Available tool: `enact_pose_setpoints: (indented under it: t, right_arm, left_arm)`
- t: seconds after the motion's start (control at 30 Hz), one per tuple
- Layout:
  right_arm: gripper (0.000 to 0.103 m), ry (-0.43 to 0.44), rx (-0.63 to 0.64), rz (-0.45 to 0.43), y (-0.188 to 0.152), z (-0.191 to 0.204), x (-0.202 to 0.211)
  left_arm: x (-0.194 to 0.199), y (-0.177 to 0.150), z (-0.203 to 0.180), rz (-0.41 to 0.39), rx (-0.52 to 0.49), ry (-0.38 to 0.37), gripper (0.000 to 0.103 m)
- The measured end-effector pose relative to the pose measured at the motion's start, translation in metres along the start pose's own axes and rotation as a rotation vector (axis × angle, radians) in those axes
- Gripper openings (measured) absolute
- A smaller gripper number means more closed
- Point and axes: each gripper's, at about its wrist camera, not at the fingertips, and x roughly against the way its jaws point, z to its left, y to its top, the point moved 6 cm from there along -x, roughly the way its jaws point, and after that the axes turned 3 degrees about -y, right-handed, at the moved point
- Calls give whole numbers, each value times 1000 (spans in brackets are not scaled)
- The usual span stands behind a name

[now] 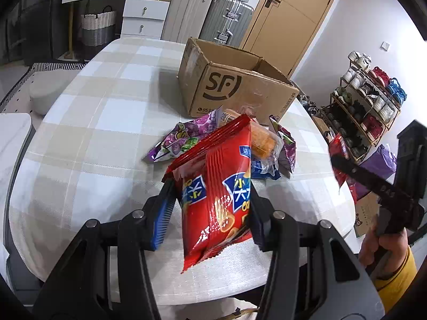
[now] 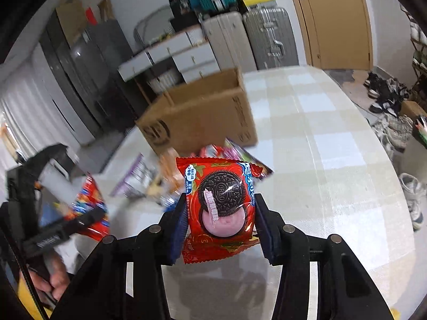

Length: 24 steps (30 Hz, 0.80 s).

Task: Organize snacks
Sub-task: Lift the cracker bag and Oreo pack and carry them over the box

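Observation:
My left gripper (image 1: 210, 186) is shut on a red snack bag (image 1: 216, 192) and holds it above the table. My right gripper (image 2: 220, 208) is shut on a red Oreo packet (image 2: 221, 208), also lifted; it also shows at the right of the left wrist view (image 1: 344, 165). A pile of snacks lies beyond: a purple bag (image 1: 181, 138), an orange snack in clear wrap (image 1: 263, 140), a blue packet (image 1: 263, 169). An open brown SF cardboard box (image 1: 234, 88) stands behind the pile, also seen in the right wrist view (image 2: 202, 117).
The round table has a checked cloth (image 1: 101, 122). Suitcases (image 1: 229, 18) and white drawers (image 1: 144, 13) stand behind it, by a wooden door (image 1: 291, 21). A shoe rack (image 1: 368, 101) stands at the right. Shoes (image 2: 387, 98) lie on the floor.

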Motion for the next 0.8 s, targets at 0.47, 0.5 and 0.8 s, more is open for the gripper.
enact_pose_setpoints:
  t: [0.47,0.5,0.8]
  right_arm:
    - [47,110,105,-164,30,56,31]
    - [47,125,117,-177,35,62,33]
    - [47,181,139,-221,76,93,25]
  left_arm:
    - [4,11,-14,-29,5,-30,47]
    - [4,14,-14,-32,6,-29,47]
    - [13,42,-30,-114,-109,65,47]
